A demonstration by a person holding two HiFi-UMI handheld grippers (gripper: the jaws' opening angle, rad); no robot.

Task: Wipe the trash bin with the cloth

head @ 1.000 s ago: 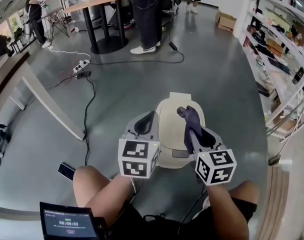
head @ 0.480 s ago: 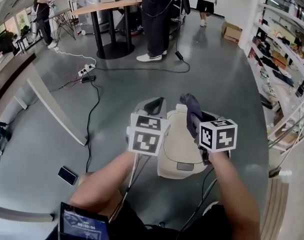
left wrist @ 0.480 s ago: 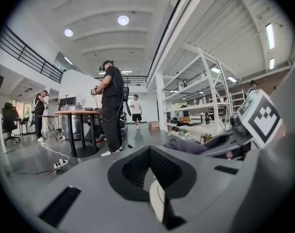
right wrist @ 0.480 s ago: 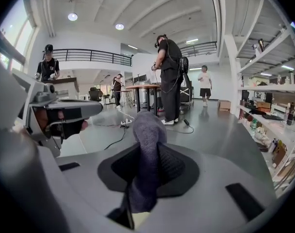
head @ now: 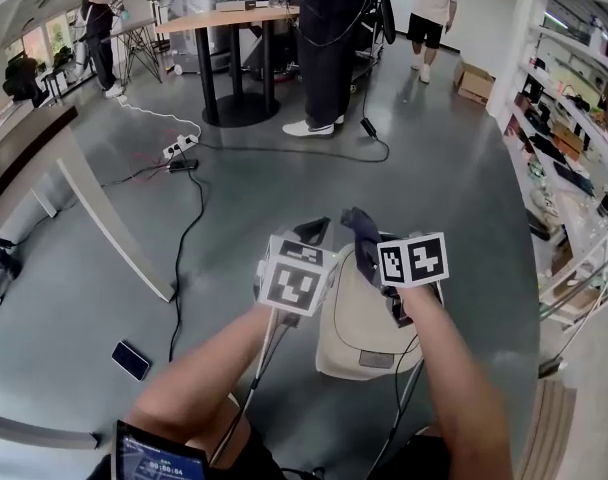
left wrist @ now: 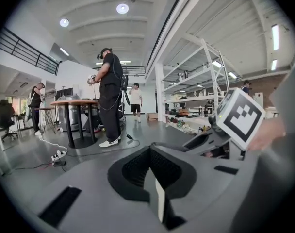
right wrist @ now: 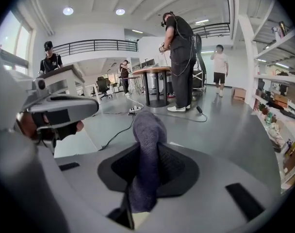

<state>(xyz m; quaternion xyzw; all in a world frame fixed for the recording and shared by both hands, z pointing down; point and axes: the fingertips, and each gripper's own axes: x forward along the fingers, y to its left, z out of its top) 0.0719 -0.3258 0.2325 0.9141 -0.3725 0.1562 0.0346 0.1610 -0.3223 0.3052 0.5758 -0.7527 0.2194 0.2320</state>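
Observation:
A cream trash bin [head: 364, 323] with a closed lid stands on the grey floor just in front of me. My right gripper [head: 365, 240] is held above the bin's far end, shut on a dark purple cloth [head: 361, 230]. In the right gripper view the cloth [right wrist: 145, 154] sticks up from between the jaws. My left gripper [head: 311, 232] hangs beside it, left of the bin, and its jaws [left wrist: 153, 170] are shut with nothing between them. Both grippers point forward, clear of the lid.
Black cables and a power strip [head: 179, 148] trail over the floor at left. A phone [head: 131, 360] lies by my left arm. A white slanted panel [head: 109, 230] stands at left, shelves [head: 574, 158] at right. People stand round a table [head: 234, 18] ahead.
Both grippers have risen from just over the bin lid and now point forward. The cloth stays in the right gripper. The view has tilted up.

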